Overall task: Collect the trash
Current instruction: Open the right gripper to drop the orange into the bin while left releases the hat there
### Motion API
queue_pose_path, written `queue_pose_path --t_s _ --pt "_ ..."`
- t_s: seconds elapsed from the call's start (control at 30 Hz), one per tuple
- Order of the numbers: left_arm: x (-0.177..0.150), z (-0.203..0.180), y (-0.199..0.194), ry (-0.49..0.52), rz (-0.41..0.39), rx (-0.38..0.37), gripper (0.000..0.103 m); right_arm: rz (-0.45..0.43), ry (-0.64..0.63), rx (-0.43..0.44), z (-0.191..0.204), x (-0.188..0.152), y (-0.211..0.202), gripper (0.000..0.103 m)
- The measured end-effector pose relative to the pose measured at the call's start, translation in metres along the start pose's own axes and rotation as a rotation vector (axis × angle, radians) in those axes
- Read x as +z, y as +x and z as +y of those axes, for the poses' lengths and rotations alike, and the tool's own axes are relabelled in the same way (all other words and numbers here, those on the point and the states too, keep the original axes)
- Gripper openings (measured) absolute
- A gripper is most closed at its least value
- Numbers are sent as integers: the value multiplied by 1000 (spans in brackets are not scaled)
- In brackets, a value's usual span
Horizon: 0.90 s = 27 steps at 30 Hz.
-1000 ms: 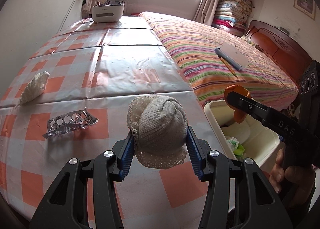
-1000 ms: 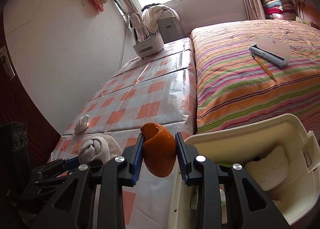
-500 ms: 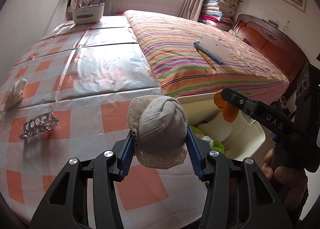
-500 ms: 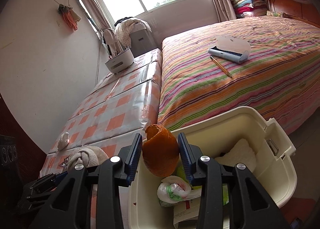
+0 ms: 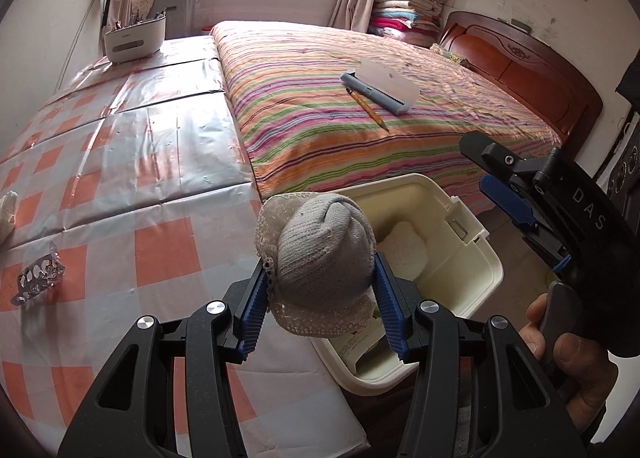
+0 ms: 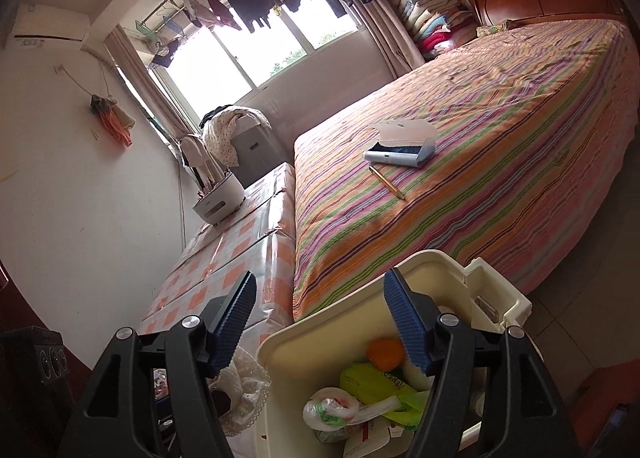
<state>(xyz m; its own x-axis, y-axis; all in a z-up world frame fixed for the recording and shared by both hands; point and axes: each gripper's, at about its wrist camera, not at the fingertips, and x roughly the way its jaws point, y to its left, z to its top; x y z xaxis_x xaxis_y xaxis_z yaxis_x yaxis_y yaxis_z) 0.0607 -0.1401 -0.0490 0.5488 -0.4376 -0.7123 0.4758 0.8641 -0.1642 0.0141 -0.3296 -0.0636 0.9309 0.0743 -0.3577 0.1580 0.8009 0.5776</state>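
My left gripper (image 5: 320, 298) is shut on a balled grey sock with a lace cuff (image 5: 320, 262), held over the table edge beside the cream bin (image 5: 468, 217). The sock's lace also shows in the right wrist view (image 6: 244, 386). My right gripper (image 6: 320, 322) is open and empty above the bin (image 6: 420, 262); it shows in the left wrist view (image 5: 508, 193) too. An orange peel (image 6: 386, 354) lies in the bin among plastic bags (image 6: 332, 412) and a green wrapper (image 6: 376, 380).
A foil blister pack (image 5: 38, 278) and a crumpled tissue (image 5: 7, 209) lie on the checked tablecloth (image 5: 120, 177). A white caddy (image 5: 134, 39) stands at the table's far end. The striped bed (image 5: 360, 97) holds a lint roller (image 5: 380, 87) and a pencil (image 5: 368, 107).
My right gripper opened and the orange peel dropped into the bin. My left gripper carried the sock right, to the table edge by the bin.
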Motion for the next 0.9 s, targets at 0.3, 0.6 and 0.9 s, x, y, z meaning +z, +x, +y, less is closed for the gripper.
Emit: queue_pose_path --t_s 0.3,0.6,0.9 --pt "16 -26 9 48 -5 -19 51 -34 90 0 -17 2 -9 68" --pt "19 -35 1 81 -58 4 78 -34 95 -4 -19 1 -11 68" --pt "8 -8 -12 122 -67 113 82 -10 74 -10 -14 -4 -5 68"
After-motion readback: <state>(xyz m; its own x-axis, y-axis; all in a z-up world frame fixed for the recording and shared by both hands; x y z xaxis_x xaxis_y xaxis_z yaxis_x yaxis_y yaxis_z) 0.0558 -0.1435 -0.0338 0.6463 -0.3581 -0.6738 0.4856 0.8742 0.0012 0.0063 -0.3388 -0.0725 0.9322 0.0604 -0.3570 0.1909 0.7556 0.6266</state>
